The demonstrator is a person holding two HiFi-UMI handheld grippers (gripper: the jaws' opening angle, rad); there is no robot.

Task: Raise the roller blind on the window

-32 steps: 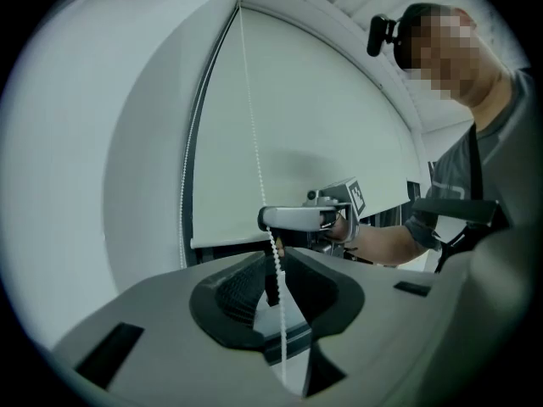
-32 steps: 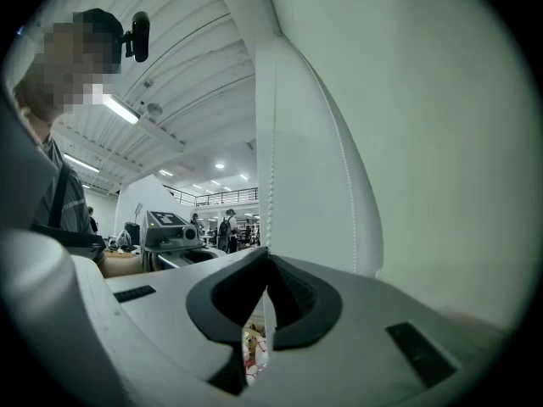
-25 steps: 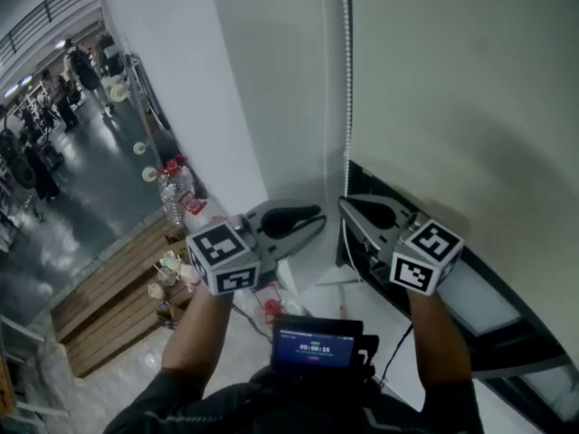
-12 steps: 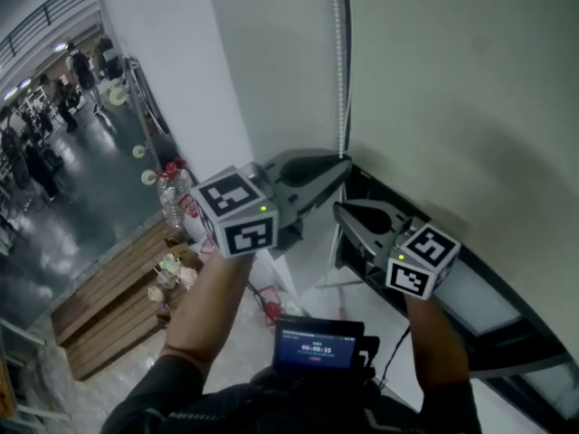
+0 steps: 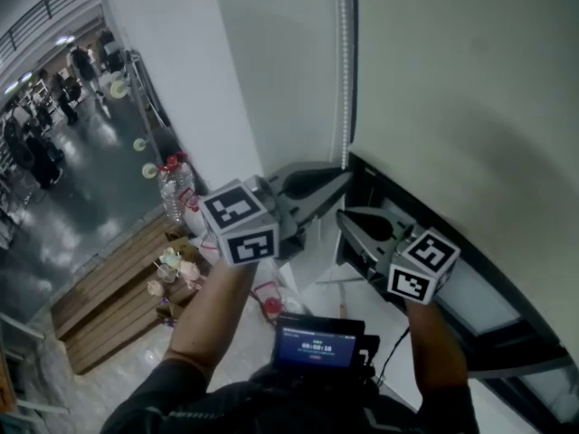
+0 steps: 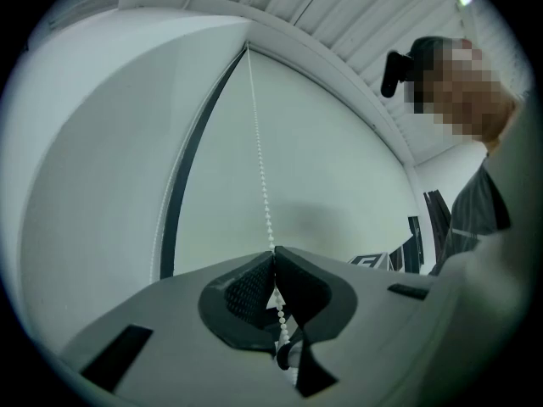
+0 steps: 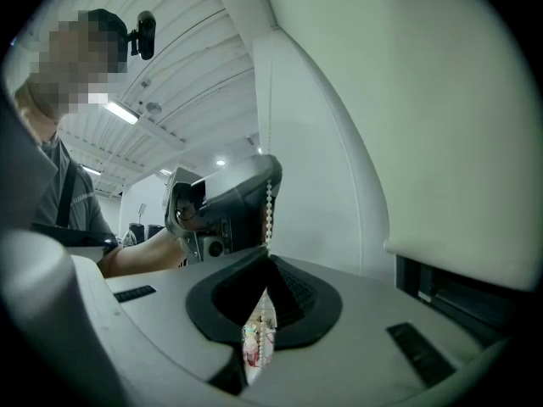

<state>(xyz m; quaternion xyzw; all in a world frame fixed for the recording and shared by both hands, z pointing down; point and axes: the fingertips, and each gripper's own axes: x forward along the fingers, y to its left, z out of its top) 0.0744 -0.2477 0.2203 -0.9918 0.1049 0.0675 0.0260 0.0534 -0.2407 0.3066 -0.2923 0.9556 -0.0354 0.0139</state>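
The cream roller blind (image 5: pixel 470 80) covers most of the window, its bottom bar (image 7: pixel 458 265) low at the right. A white bead chain (image 5: pixel 344 80) hangs along its left edge. My left gripper (image 5: pixel 346 172) is the upper one. Its jaws have just been closing with the bead chain (image 6: pixel 259 159) between them, and the left gripper (image 6: pixel 273 253) is now shut on it. Just below, my right gripper (image 5: pixel 342 215) is shut on the same bead chain (image 7: pixel 270 206), which enters the right gripper (image 7: pixel 268 258) at the tips. The left gripper (image 7: pixel 229 202) shows above it in the right gripper view.
A white pillar (image 5: pixel 181 61) stands left of the window. Dark window glass (image 5: pixel 507 333) shows under the blind. Below at left are a water bottle (image 5: pixel 172 193), a wooden bench (image 5: pixel 109 301) and people in a hall. A small screen (image 5: pixel 317 344) sits at my chest.
My left gripper has risen from beside the right one up to the chain, and its open jaws have closed on it. The right gripper has stayed in place.
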